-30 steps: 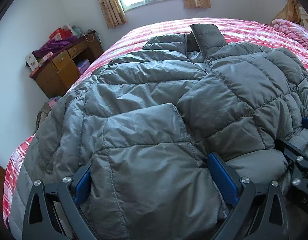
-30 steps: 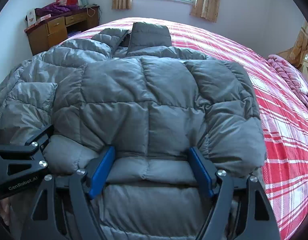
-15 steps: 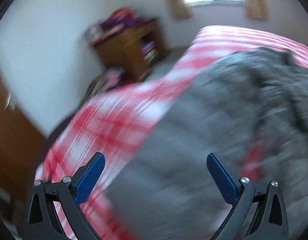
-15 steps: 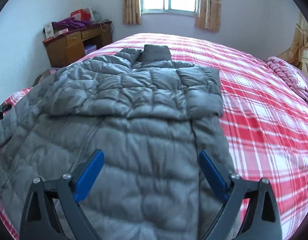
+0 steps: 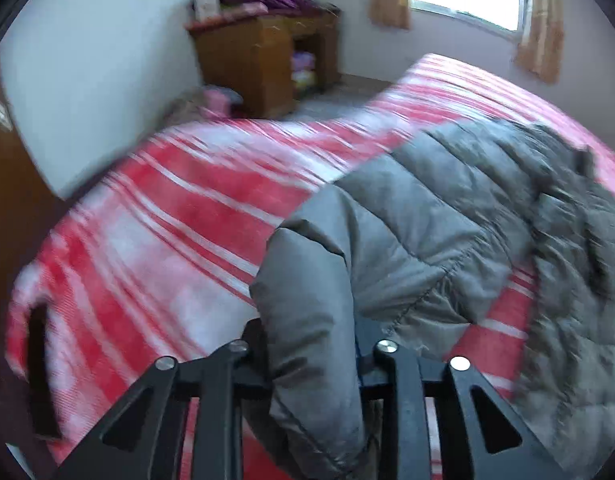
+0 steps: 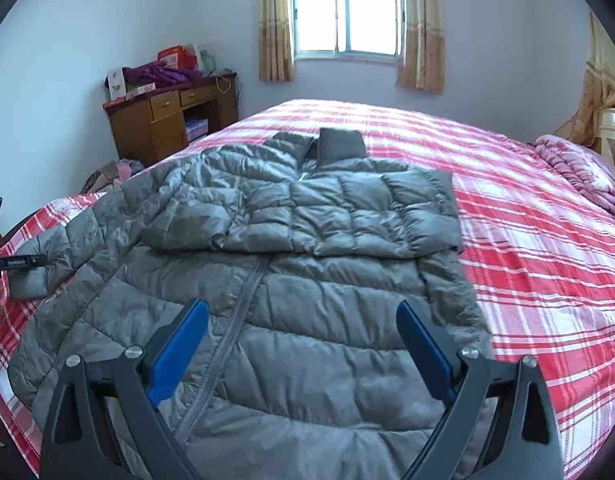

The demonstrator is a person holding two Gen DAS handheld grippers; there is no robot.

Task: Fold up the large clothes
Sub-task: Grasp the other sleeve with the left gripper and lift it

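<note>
A grey puffer jacket (image 6: 307,264) lies front up on the red plaid bed (image 6: 547,264), collar toward the window. Its right sleeve is folded across the chest. Its left sleeve (image 5: 387,240) stretches out over the bed's left side. My left gripper (image 5: 311,344) is shut on that sleeve's cuff (image 5: 307,320); it also shows at the left edge of the right wrist view (image 6: 23,262). My right gripper (image 6: 303,344) is open and empty, hovering above the jacket's lower half.
A wooden desk (image 6: 167,120) piled with clothes and boxes stands at the back left by the wall. A pink blanket (image 6: 579,168) lies on the bed's far right. A curtained window (image 6: 347,16) is behind the bed.
Both grippers have let go of the jacket's lower part and pulled back. My left gripper swung left and closed on the left sleeve's cuff. My right gripper rose and stays open.
</note>
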